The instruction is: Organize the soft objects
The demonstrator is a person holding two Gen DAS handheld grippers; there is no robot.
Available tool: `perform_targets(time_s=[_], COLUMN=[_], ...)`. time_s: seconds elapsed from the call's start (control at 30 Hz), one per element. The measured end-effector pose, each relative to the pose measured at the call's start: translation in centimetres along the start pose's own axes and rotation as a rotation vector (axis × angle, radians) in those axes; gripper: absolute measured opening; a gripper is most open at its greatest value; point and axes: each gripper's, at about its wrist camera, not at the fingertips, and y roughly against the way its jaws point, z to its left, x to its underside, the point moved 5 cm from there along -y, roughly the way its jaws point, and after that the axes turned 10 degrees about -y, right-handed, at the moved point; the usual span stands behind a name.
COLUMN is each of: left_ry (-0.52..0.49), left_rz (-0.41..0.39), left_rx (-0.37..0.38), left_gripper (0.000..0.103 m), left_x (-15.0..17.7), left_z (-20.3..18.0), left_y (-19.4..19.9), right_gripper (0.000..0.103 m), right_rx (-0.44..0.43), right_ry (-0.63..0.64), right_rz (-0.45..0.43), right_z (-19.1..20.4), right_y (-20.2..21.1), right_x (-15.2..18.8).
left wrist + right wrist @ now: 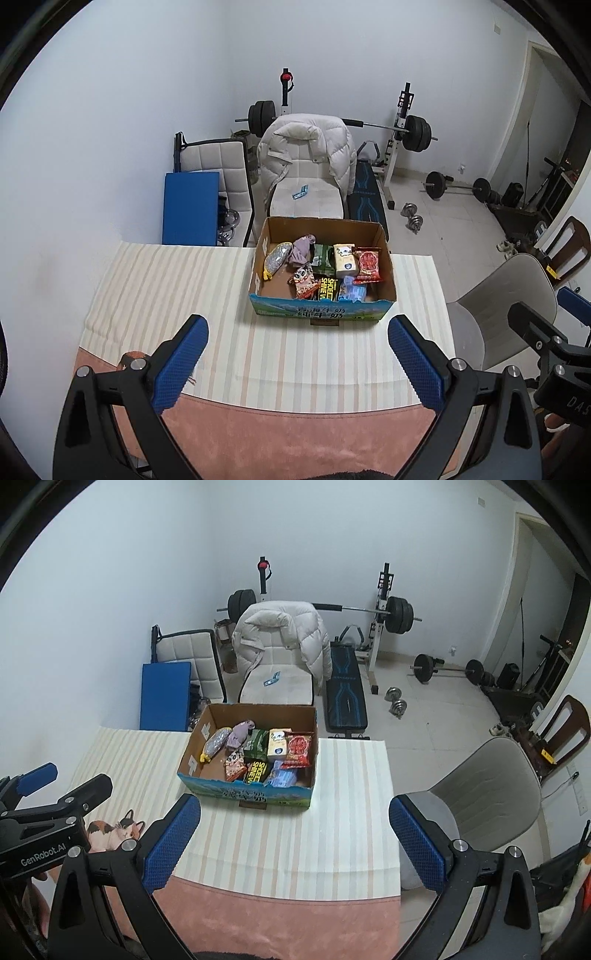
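A cardboard box [386,267] with a blue printed front stands at the far side of the striped cloth; it also shows in the right wrist view [192,746]. It holds several soft packets and pouches: a silver glitter pouch [277,258], a purple cloth [301,249], a red snack bag [369,264], a white tissue pack [345,260]. My left gripper [297,345] is open and empty, held back from the box. My right gripper [293,823] is open and empty, also short of the box. A cat plush [116,830] lies at the left by the left gripper.
The table has a striped cream cloth [166,295] over a pink cover [295,435]. A grey chair [509,306] stands at the right. Behind the table are a chair with a white puffer jacket [306,151], a blue mat [190,208], a weight bench and barbells.
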Motion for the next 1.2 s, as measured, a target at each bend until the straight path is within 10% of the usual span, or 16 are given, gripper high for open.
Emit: perform_targets(time_s=[1.2], left_ry=[-0.012], left_rz=[-0.028], left_rx=[0.006], left_gripper=[0.1], left_x=[-0.5], left_z=[0.1], left_y=[0.6], right_gripper=[0.103], right_rx=[0.023], right_ry=[-0.008], right_rz=[-0.046], right_z=[0.3], right_y=[1.1], right_x=[-0.7])
